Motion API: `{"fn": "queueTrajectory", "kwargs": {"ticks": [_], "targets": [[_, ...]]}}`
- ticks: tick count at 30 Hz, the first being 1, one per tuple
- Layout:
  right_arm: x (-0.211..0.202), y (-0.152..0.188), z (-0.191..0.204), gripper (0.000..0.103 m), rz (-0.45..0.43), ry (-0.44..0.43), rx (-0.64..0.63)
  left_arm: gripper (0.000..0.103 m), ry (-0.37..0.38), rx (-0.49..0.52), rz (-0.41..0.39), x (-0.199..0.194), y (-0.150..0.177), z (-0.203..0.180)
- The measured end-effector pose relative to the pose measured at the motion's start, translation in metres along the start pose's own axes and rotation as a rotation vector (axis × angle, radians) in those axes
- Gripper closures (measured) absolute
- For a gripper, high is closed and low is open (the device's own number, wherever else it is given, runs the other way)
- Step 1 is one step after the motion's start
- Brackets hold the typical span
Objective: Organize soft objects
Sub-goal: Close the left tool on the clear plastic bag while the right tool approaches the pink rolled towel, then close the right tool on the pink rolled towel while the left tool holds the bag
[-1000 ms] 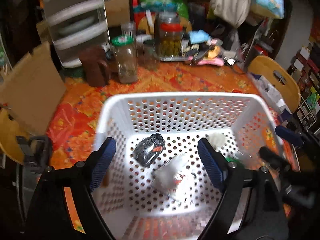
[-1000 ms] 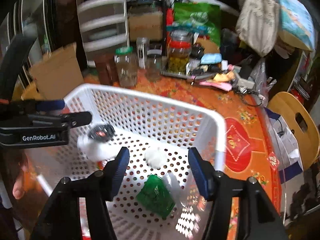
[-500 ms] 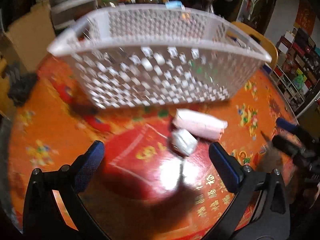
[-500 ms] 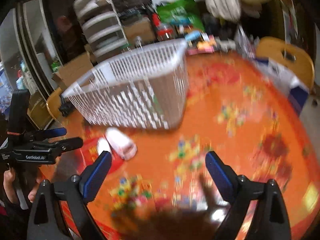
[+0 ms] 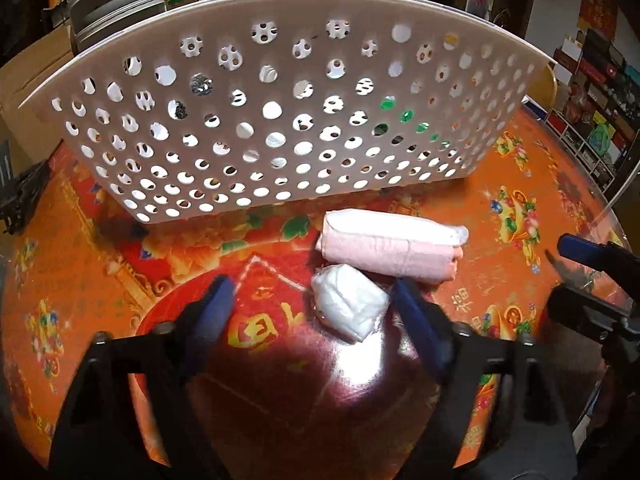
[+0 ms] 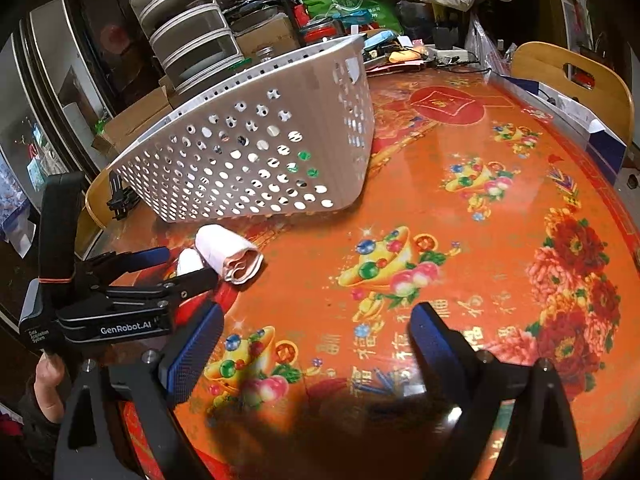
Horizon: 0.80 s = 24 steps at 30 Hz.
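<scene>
lettering "genrobot.ai" on left claw [image 6: 176, 264] | closing round white bundle [image 5: 350, 306], untouched | right claw [image 6: 312, 344] apart, empty

The round tabletop [image 6: 500, 208] carries a glossy orange oilcloth printed with flowers and gold ingots. At 2 o'clock stands a curved wooden chair back [image 6: 576, 80]. At 11 o'clock a clear plastic drawer unit [image 6: 192, 40] rises above brown cardboard boxes [image 6: 136, 120]. A green plastic bag [image 6: 352, 0] sits at 12 o'clock.
</scene>
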State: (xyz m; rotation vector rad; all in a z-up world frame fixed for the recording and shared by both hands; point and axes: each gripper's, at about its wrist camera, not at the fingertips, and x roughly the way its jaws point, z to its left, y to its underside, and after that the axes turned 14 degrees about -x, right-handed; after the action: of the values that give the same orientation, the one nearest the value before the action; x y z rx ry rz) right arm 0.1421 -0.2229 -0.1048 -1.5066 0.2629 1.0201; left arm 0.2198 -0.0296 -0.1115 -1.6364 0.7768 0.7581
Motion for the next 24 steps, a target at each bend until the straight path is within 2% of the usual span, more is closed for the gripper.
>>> {"fn": "queueTrajectory", "kwargs": {"ticks": [2,3,4,12,19,22,24], "targets": [[0.003,-0.003,0.005,0.008,0.002,0.0,-0.01,0.056,0.016,0.015,-0.011,-0.002,0.001,-0.004],[0.005,-0.004,0.008,0.008,0.003,-0.002,-0.015,0.064,0.027,0.025,-0.017,-0.004,0.003,-0.005],[0.007,-0.006,0.011,0.008,0.003,-0.005,-0.019,0.066,0.032,0.03,-0.02,-0.006,0.006,-0.006],[0.03,-0.022,0.045,0.008,0.02,-0.012,-0.111,0.069,0.022,0.017,-0.063,-0.026,0.007,0.024],[0.055,-0.037,0.072,0.01,0.045,0.005,-0.19,0.069,0.066,-0.062,-0.07,-0.025,-0.003,0.067],[0.059,-0.042,0.076,0.018,0.041,0.01,-0.204,0.069,0.087,-0.114,-0.066,-0.026,-0.005,0.083],[0.063,-0.044,0.079,0.03,0.049,0.01,-0.216,0.069,0.097,-0.148,-0.061,-0.023,-0.006,0.089]]}}
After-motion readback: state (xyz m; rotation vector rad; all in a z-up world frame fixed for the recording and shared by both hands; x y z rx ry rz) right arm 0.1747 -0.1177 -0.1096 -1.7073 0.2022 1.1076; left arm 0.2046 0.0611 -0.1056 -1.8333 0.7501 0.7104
